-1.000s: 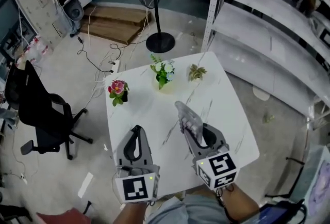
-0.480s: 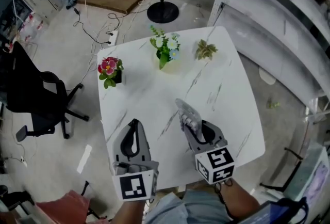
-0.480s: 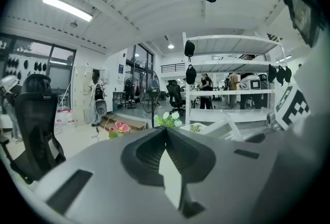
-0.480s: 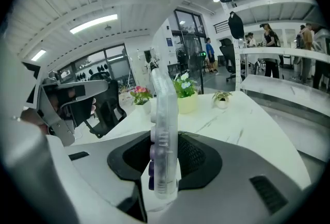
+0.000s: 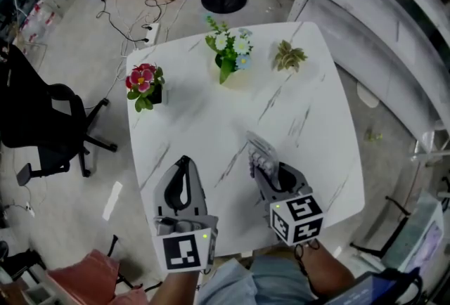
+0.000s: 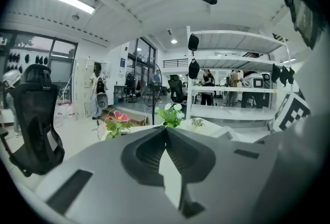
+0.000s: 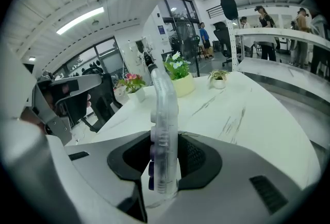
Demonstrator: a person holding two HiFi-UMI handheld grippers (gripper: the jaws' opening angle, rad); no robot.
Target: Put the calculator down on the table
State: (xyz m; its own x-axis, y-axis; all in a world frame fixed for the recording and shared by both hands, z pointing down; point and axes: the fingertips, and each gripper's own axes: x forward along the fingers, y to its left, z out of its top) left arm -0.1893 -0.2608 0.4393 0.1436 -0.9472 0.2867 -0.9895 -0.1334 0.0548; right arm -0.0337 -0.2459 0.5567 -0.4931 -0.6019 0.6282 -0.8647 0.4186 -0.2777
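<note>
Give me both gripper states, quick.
Left gripper: closed, nothing between the jaws.
Right gripper: closed on the clear calculator, held on edge.

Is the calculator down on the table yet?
Done: the right tongs grip the clear calculator on edge. In hand: it is held over the white table, not lying on it. Left: lay it flat and release. The left tongs are shut and empty.

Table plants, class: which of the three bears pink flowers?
The leftmost plant; the middle plant blooms white and blue, the right plant shows only leaves.
</note>
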